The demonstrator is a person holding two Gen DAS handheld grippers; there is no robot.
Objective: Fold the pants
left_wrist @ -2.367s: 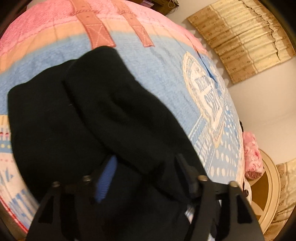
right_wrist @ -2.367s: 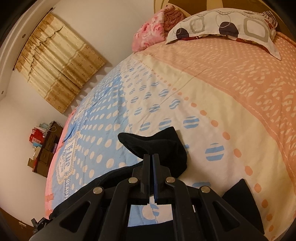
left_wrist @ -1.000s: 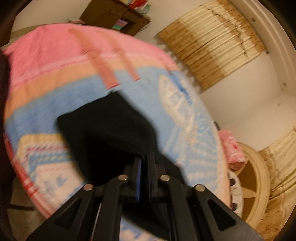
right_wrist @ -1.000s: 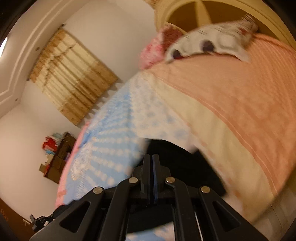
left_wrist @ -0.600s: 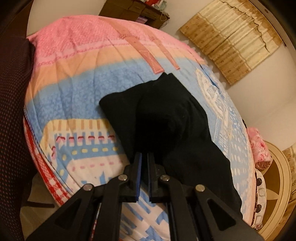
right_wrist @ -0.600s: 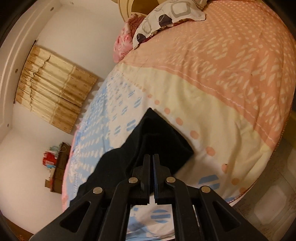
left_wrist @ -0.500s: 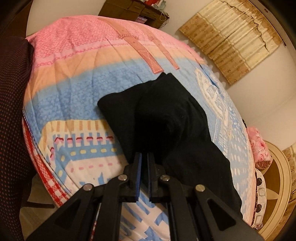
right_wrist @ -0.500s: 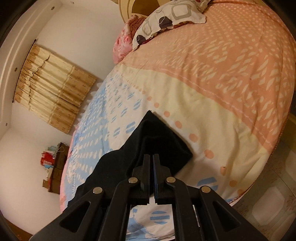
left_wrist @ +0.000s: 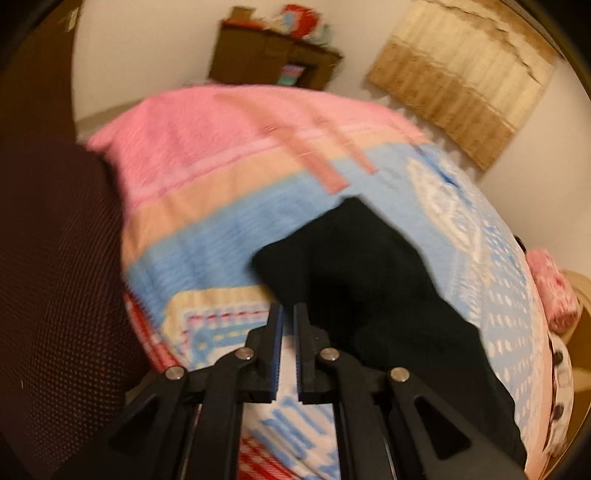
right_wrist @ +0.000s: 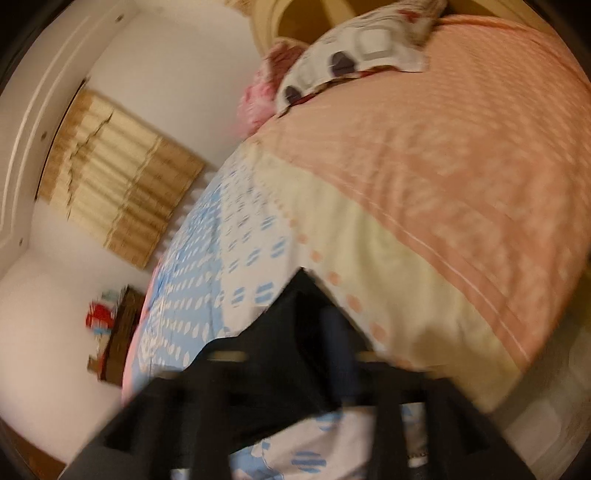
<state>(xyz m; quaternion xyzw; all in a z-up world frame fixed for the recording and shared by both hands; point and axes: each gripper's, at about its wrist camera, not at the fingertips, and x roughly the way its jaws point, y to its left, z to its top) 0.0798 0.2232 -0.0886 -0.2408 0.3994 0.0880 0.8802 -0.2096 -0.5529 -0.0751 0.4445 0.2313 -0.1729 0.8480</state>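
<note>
Right claw (right_wrist: 295, 354) motion-blurred; pants (right_wrist: 280, 354) cut off by btm edge.

Black pants (left_wrist: 369, 280) on a pink, peach and blue dotted bedspread (left_wrist: 229, 206)

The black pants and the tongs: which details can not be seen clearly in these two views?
- Right tongs: right wrist view, motion blur; jaws opening, contact with the black pants unclear.
- Pants' near end: left wrist view, covered by the left tongs, which pinch nothing visible.
- Fold layers: both views, black cloth shows no seams.
- Shelf items: blurred.
</note>
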